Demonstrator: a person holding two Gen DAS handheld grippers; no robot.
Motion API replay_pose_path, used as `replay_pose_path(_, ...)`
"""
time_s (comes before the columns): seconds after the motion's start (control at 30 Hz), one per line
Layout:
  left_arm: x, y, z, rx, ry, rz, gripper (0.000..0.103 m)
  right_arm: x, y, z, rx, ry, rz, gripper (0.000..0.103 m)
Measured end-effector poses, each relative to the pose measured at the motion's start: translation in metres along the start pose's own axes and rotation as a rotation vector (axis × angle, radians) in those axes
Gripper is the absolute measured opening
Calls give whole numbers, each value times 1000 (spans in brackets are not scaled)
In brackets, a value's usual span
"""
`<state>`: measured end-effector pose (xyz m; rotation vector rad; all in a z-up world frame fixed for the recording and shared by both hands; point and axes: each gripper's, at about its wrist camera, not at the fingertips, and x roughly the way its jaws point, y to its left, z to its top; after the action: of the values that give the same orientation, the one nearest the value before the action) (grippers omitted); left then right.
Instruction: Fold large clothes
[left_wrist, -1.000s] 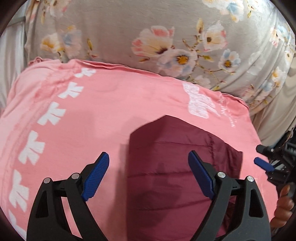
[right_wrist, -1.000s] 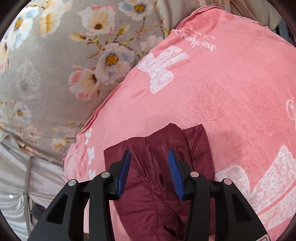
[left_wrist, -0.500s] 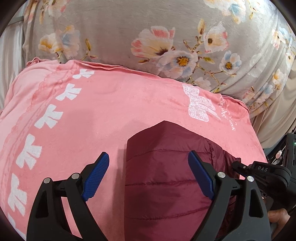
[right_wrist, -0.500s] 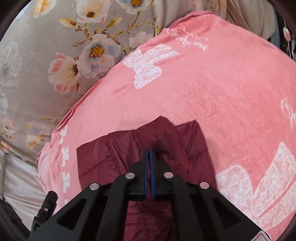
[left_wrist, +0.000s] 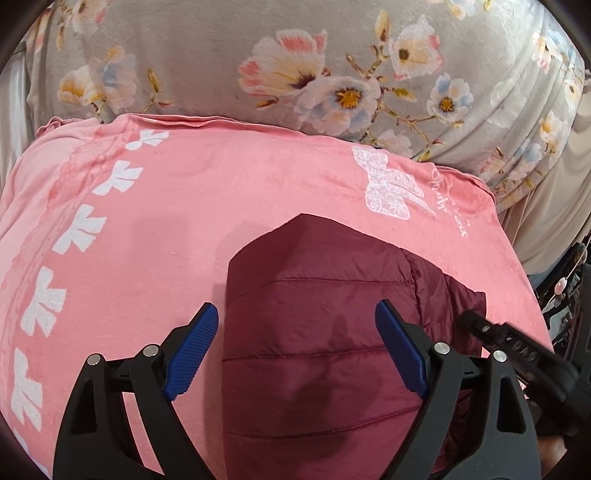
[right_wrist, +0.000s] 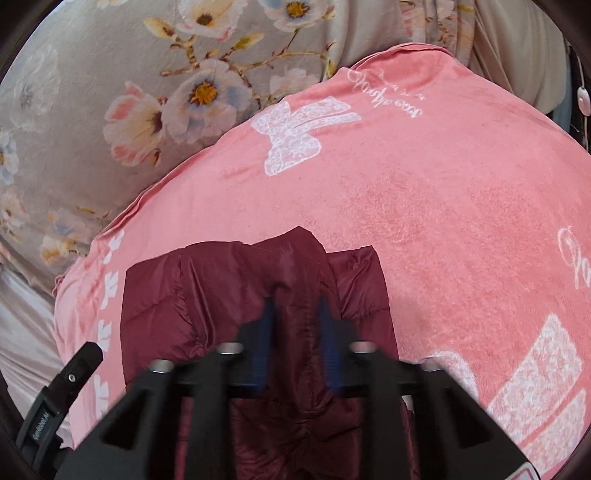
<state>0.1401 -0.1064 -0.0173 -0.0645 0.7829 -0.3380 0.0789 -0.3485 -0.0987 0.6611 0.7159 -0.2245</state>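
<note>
**Jacket under both grippers, right one at the raised fold**

The maroon jacket (left_wrist: 317, 332) lies on the pink blanket (left_wrist: 147, 229), partly folded; its long axis runs away from the left gripper (left_wrist: 297, 350) toward the floral cover (left_wrist: 229, 55), ending in a blunt point at the far end; the body sits straight ahead of and beneath that gripper's fingers, so the left is over the broad flat panel; the right gripper (right_wrist: 295, 328) is over the bunched ridge (right_wrist: 291, 258) along the jacket's edge, and I judge it the nearer to whatever layer gets moved next.

Left fingers (left_wrist: 192, 350) are spread wide, one pad over the blanket just beside the jacket's edge, the other over the quilted panel; they grasp nothing.

Right fingers (right_wrist: 267, 332) are blurred; a narrow gap shows between them with maroon cloth in it; whether they are pinching that fold or slackened off it, I cannot tell.
</note>
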Motion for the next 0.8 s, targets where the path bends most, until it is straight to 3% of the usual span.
replay_pose_path(0.17,3,-1,-1,17,2,10,83,-6,-16,2,5,-31,0,4)
replay_pose_path(0.43,36,-9,-16,48,81,37,79,19,-43,-10,-6,4,-52,4)
replay_pose_path(0.8,66,-18,-39,65,119,53,82,47,-57,-23,-44,13,-62,5)
